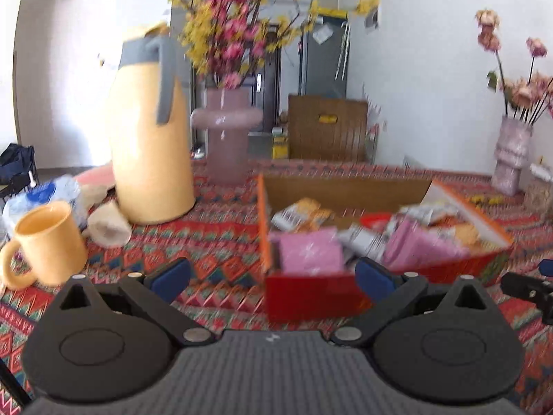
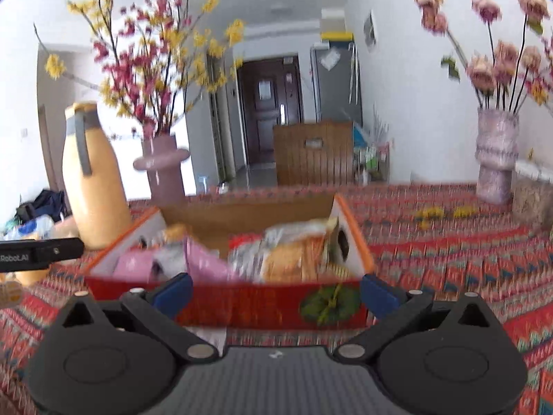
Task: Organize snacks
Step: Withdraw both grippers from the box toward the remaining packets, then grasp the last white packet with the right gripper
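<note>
Red cardboard box (image 2: 242,302) of pink and orange snack packets (image 1: 309,254) sits just ahead of your fingers.
Your left gripper (image 1: 273,275) and right gripper (image 2: 276,292) both gape wide, holding nothing.

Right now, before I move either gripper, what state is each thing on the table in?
Left gripper: open, empty, short of the box.
Right gripper: open, empty, at the box's near wall.
Snack box: open-topped, upright, packets piled loosely inside.
Pink packets: inside the box, leaning.
Yellow jug: upright, lid on.
Yellow mug: upright.
Pink vase: upright, holding flowers.
</note>
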`<state>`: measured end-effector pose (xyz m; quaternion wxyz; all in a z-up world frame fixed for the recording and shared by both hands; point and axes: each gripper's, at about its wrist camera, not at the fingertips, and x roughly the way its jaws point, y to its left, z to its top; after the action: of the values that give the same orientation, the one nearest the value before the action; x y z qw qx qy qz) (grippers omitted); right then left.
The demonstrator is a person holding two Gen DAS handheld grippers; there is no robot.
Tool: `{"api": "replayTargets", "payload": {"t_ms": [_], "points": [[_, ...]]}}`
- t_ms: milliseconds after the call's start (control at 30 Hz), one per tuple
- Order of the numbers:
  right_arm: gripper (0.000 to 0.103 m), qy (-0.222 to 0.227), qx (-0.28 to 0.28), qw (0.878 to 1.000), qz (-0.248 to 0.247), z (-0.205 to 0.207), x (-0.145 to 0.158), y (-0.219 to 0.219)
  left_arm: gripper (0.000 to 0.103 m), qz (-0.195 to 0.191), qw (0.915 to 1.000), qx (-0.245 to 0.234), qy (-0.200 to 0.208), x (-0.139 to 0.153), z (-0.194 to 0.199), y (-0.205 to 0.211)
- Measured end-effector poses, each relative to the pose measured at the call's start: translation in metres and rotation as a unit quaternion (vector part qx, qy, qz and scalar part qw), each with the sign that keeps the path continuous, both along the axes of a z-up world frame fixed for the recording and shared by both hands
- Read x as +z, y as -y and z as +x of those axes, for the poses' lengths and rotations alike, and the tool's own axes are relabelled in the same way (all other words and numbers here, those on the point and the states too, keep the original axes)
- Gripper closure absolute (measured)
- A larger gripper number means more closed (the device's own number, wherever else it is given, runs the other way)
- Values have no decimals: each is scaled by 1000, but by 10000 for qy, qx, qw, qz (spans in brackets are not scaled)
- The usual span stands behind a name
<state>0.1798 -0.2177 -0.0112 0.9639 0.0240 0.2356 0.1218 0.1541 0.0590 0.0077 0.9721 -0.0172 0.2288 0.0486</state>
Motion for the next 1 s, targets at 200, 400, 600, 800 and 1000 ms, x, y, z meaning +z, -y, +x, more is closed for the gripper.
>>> {"api": "replayTargets", "payload": {"t_ms": [200, 400, 600, 800, 1000], "points": [[0, -479, 67, 9988, -85, 2, -18, -10, 0, -92, 9993, 34, -362, -30, -2, -12], [0, -773, 312, 9963, -219, 17, -22, -34, 0, -250, 9986, 74, -454, -40, 1, -19], [0, -1171, 658, 9904, -332, 35, -26, -67, 0, -490, 9974, 225, -480, -41, 2, -28], [0, -1429, 784, 9853, -509, 49, -36, -89, 0, -754, 9952, 330, -525, -42, 4, -38], [0, -1629, 750, 9832, -335, 59, -48, -89, 0, -829, 9947, 372, -486, -41, 2, -41]]}}
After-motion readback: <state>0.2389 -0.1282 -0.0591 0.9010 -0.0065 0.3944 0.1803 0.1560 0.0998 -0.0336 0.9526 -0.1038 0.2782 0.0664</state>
